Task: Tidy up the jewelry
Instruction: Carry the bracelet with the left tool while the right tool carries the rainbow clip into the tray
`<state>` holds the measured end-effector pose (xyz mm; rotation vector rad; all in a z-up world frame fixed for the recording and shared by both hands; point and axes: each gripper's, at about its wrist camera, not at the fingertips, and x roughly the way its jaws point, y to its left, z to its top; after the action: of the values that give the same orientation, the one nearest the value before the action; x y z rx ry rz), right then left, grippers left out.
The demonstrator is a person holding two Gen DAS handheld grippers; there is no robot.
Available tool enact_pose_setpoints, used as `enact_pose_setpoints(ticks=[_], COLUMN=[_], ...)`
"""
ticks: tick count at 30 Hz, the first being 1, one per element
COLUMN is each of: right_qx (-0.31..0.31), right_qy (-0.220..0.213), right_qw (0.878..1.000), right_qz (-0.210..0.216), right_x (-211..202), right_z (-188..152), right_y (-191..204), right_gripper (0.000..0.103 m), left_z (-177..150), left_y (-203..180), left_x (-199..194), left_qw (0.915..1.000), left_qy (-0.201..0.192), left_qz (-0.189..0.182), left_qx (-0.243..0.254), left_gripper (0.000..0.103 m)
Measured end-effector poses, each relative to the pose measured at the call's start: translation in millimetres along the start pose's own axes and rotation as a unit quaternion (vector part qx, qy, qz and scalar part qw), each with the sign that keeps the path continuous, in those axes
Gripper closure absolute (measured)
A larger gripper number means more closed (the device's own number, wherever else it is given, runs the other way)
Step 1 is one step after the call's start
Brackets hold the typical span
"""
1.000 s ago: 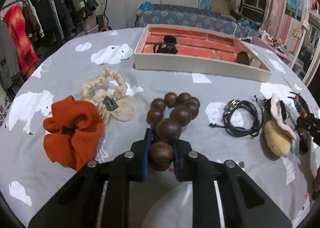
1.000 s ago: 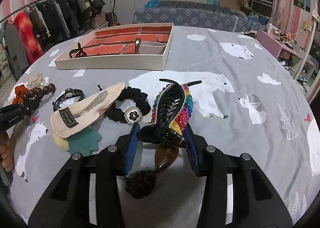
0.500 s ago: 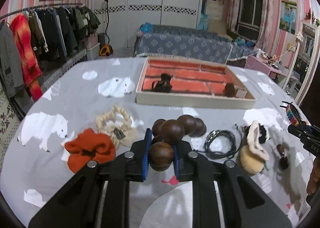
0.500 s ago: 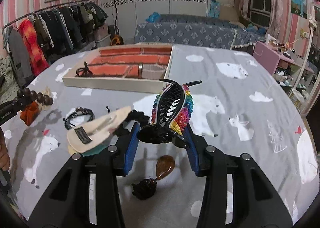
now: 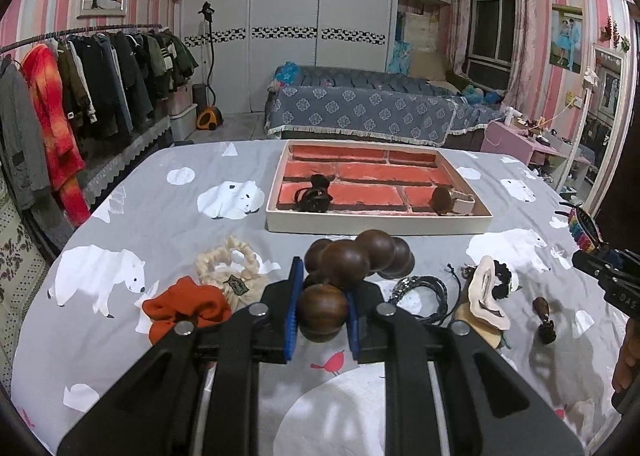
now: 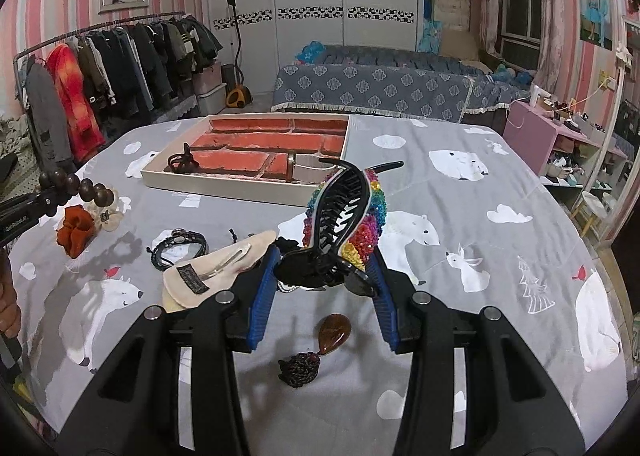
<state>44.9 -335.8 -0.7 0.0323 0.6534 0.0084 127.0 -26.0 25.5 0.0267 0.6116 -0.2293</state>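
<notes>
Left wrist view: the left claw (image 5: 322,318) is clamped on one bead of a dark wooden bead bracelet (image 5: 352,260), whose other beads bunch in a loop ahead of the blue pads (image 5: 294,312), clear of the tabletop (image 5: 168,223). Right wrist view: the right claw (image 6: 326,280) is clamped on the black hinge end of a rainbow-studded hair clip (image 6: 346,215); the clip's long axis runs up and away from the pads, its toothed arc pointing toward the tray.

The tray (image 5: 378,225), a shallow white-walled box with a brick-red floor, lies straight ahead of the left claw and ahead and to the left of the right claw (image 6: 240,183). It already holds a dark hair claw (image 5: 314,197) near its left front and a watch with a pale strap (image 5: 454,199) near its right front. Judged from both views, the left claw stands more squarely in front of the tray, so the bracelet has the more direct path; the clip must be carried leftward as well as forward.

Still on the tabletop, well short of the tray: an orange scrunchie (image 5: 186,310), a cream braided hair tie (image 5: 230,268), black cord bracelets (image 5: 424,294), a beige snap clip (image 6: 216,270), and a small brown drop-shaped hairpin (image 6: 320,348).

The next move appears to be forward travel over the near wall, then release onto the bare red floor between the two items already placed.
</notes>
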Motion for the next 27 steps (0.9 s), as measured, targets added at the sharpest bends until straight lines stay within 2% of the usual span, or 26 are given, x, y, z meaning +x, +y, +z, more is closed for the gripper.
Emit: enact_pose_setpoints(ticks=[6,13,16,19,23,27], right_qx=[-0.007,-0.022,-0.026,-0.042,-0.039,-0.034], right_qy=[-0.006,-0.037,-0.038,-0.048,-0.044,-0.018], right_qw=[1.000,0.999,0.998,0.997,0.997,0.998], right_qz=[0.003,0.019,0.053,0.044,0.044,0.049], right_x=[4.1,24.9,47.2,67.2,99.8,143.6], right_z=[11.4,55.7,84.3,108.9,137.3,155.9], right_y=[2.8,6.8,8.2,14.3,17.9,20.3], right_gripper=[0.059,0.059,0.059,0.059,0.059,0.059], left_z=[19.0,61.7,82.1,101.6,118.7,124.4], left_y=[-1.2,0.7,-1.3,-3.0,-2.1,0.2], left_x=[14.1,55.4,84.7,119.5,164.4,214.2], left_qw=[1.0000,0.9995,0.9985,0.9976,0.9981,0.9979], left_qy=[-0.004,-0.009,0.003,0.008,0.024,0.048], left_qz=[0.003,0.004,0.013,0.023,0.018,0.014], left_qx=[0.007,0.030,0.053,0.065,0.053,0.042], left_gripper=[0.084,0.084,0.084,0.084,0.084,0.084])
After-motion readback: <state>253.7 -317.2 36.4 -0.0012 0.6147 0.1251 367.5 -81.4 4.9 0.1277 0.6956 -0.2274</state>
